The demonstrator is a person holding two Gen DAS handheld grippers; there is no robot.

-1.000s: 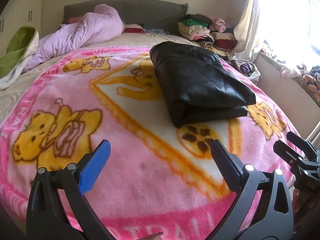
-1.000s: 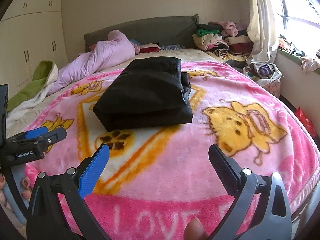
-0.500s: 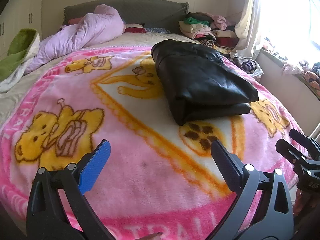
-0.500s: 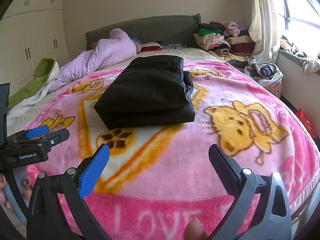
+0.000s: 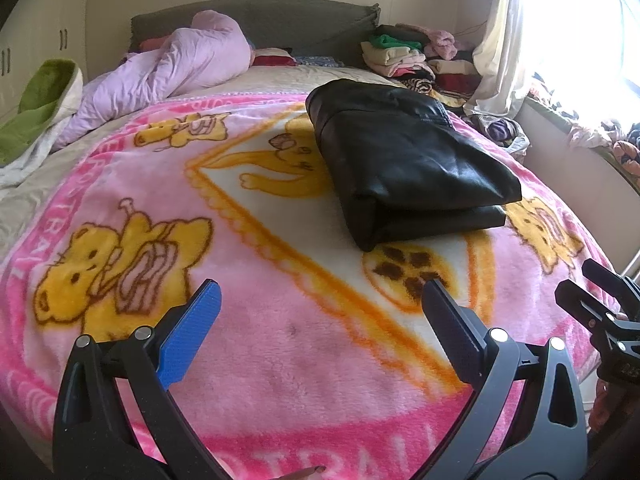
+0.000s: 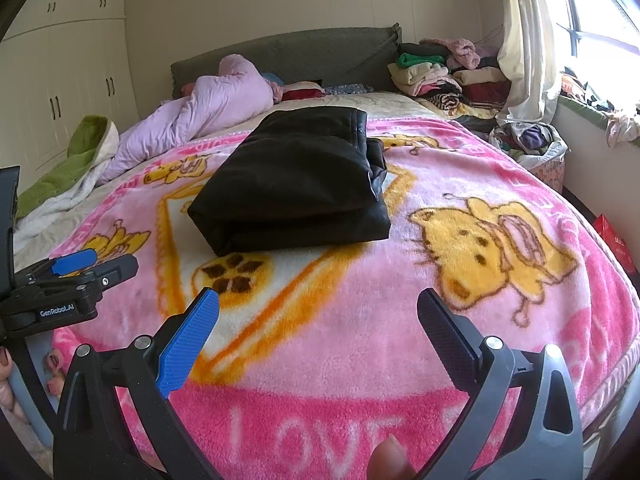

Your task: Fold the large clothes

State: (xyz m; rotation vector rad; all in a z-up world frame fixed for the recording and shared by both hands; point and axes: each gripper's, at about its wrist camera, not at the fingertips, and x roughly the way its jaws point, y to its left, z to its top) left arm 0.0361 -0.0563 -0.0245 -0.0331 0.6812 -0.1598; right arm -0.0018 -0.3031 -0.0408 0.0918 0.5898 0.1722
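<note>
A bedroom: a bed [image 5: 48, 184] under a pink bear blanket [image 5: 280, 360], wardrobe doors [image 6: 60, 92] at far left, cut off by the fisheye rim. Beyond the left jaws lie a green throw [image 5: 36, 108], partly out of frame, and a lilac quilt [image 5: 176, 64] that hides part of the headboard [image 6: 320, 52]. The left gripper [image 5: 320, 304] is released, jaws wide, holding nothing; the right gripper [image 6: 318, 308] likewise, jaws spread and empty. Ahead of both, well apart from the jaws, a folded black garment [image 6: 296, 184] rests on the blanket; its inner layers are hidden. Further right, stacked clothes [image 6: 448, 76] sit by a curtain [image 6: 524, 40]; the window [image 5: 592, 20] is washed out by glare. A fingertip [image 6: 388, 460] shows at the bottom edge.
</note>
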